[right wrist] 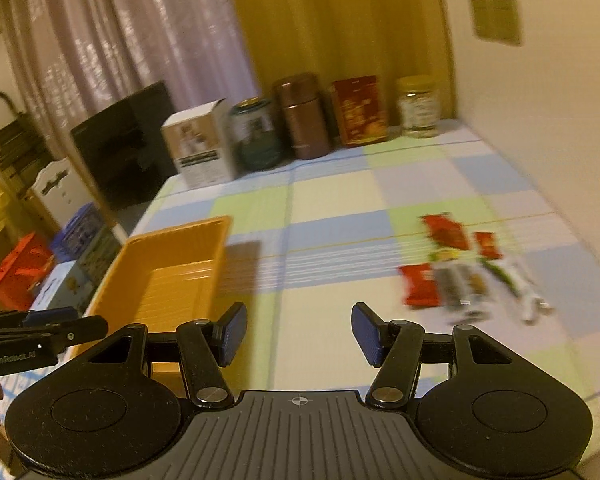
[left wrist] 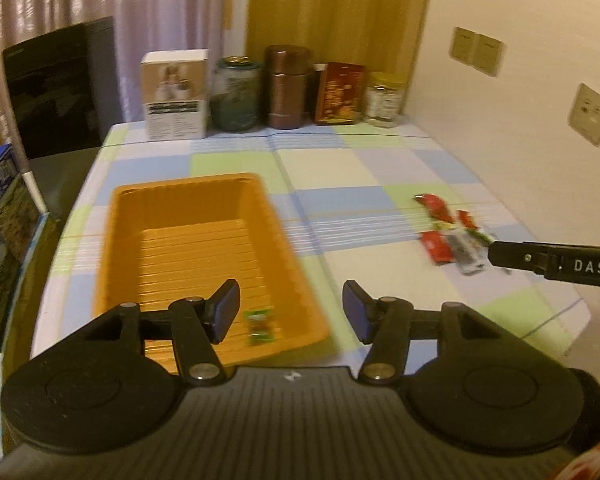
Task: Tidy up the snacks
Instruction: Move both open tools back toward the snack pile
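Desk (left wrist: pixel 340 168), checked cloth, carries everything. Orange tray (left wrist: pixel 204 200) sits toward the left edge; one green-wrapped snack (left wrist: pixel 260 326) already lies in its near right corner. Remaining snacks (right wrist: pixel 456 268), red, green and clear wrappers in a loose cluster, lie on the cloth near the right edge, well apart from the tray.

Step in hand, as I judge it: early in the sorting, one piece in, the cluster yet to be carried over.

Left gripper (left wrist: pixel 290 314): jaws wide apart, nothing between them, over the tray's near right corner. Right gripper (right wrist: pixel 298 334): jaws likewise apart and empty, over bare cloth between tray and cluster. In the left view its tip reaches to the cluster's near side; contact cannot be told.

Next move calls for bringing the right jaws down over a single wrapper at the cluster's edge. The packets are thin and flat and overlap, so a low, shallow pinch on one free end seems needed.

Writing: "DAS" on the right gripper's side; "GenRobot.AI" on the left gripper's. Labels on the box and jars along the far edge are too blurred to read.
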